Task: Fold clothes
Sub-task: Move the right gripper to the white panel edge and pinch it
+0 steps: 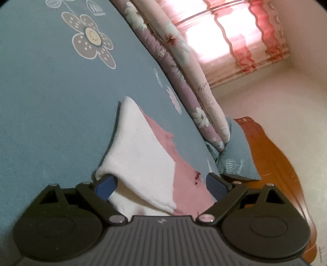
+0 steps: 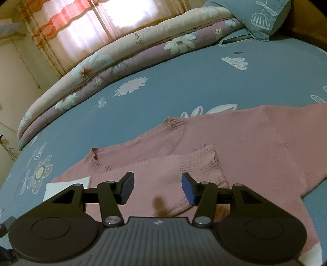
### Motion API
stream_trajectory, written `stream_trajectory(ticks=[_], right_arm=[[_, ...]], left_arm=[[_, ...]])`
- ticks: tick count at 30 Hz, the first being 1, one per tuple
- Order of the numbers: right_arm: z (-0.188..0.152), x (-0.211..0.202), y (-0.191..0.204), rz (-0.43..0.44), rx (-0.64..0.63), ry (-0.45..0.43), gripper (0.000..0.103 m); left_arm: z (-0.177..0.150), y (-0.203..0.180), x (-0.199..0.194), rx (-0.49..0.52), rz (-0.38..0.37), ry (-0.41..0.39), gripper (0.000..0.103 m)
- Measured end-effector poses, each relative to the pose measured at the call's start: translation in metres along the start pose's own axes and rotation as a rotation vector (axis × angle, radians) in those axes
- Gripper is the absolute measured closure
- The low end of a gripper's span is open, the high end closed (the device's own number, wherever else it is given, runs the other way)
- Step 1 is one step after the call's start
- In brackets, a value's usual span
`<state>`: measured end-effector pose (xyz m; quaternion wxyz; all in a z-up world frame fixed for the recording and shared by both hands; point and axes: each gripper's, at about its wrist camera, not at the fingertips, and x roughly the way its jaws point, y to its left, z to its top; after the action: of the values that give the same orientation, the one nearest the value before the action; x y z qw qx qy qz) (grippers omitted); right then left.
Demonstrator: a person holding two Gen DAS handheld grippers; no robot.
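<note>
Pink sweater [image 2: 235, 143]: spread on bed [image 2: 163, 98] for folding. Left hand-held gripper [image 1: 161, 184]: jaws spread, white hem lying slack between. Right hand-held gripper [image 2: 157, 188]: jaws apart, empty, above the sleeve.

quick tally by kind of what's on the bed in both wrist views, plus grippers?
Sweaters: 1, the pink-and-white sweater, spread on the blue sheet
Folded quilts: 1, the floral quilt along the far edge
Pillows: 1, the blue pillow
Grippers: 2, the left gripper and the right gripper
Total: 5
</note>
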<state>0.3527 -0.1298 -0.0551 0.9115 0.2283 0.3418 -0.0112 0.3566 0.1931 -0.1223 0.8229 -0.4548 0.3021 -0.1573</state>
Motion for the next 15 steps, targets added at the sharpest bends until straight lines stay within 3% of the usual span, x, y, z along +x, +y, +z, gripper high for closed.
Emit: stream_trajectory(ticks=[5, 8, 13, 15], right_arm=[[-0.009, -0.004, 0.018, 0.052, -0.028, 0.046, 0.046], [-0.019, -0.005, 0.037, 0.133, -0.045, 0.099, 0.046], [-0.042, -0.001, 0.085, 0.317, -0.112, 0.209, 0.047], [-0.051, 0.006, 0.106, 0.385, -0.131, 0.243, 0.060]], left_arm=[[0.002, -0.007, 0.000, 0.009, -0.018, 0.054, 0.008], [0.004, -0.015, -0.010, 0.039, -0.057, 0.077, 0.008], [0.012, -0.030, -0.034, 0.086, -0.077, 0.019, 0.006], [0.015, -0.030, -0.044, 0.099, -0.060, -0.024, 0.004]])
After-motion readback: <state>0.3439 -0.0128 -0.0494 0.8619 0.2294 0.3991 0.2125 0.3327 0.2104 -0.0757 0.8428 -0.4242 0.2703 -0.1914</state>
